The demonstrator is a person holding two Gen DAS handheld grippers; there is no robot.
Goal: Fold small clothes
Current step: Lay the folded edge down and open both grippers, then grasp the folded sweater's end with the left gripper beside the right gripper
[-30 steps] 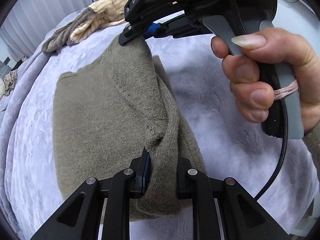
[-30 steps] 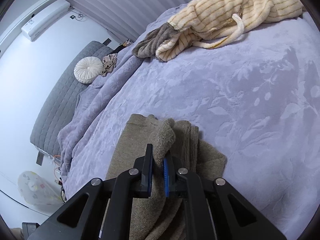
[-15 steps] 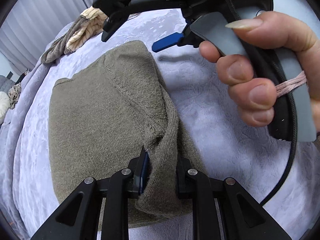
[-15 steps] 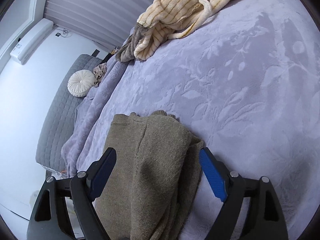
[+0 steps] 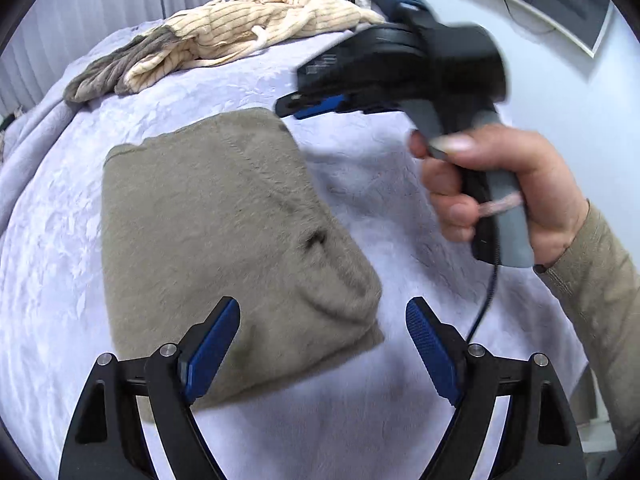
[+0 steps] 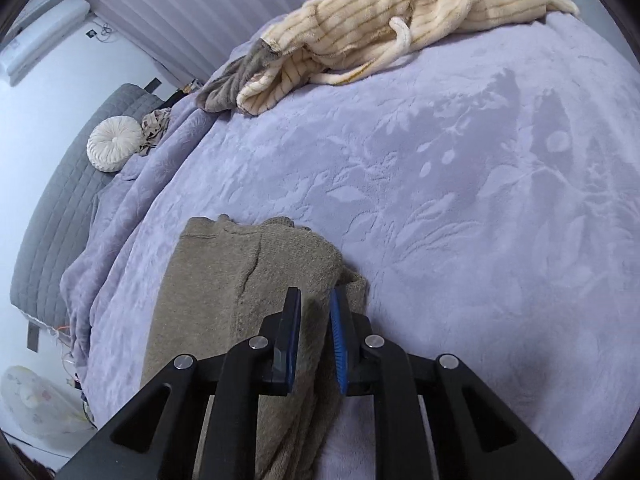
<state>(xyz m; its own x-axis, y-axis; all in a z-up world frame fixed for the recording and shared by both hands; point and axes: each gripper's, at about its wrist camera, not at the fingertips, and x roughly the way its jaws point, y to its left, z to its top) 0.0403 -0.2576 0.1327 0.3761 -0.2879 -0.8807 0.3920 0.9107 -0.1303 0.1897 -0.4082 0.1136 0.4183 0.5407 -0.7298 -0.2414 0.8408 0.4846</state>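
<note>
Both tools are letting go: left tool (image 5: 322,344) now spread wide, right tool (image 6: 314,344) nearly pressed together, gripping nothing I can see. Olive sweater (image 5: 224,240) is lying folded on the bed (image 6: 460,220); fold looking finished.

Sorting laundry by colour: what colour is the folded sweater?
Olive-taupe, plain knit sweater; clearest in the left wrist view.

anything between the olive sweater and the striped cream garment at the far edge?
Nothing: bare lavender bedspread runs from the olive sweater to the striped cream garment, clearest in the right wrist view.
</note>
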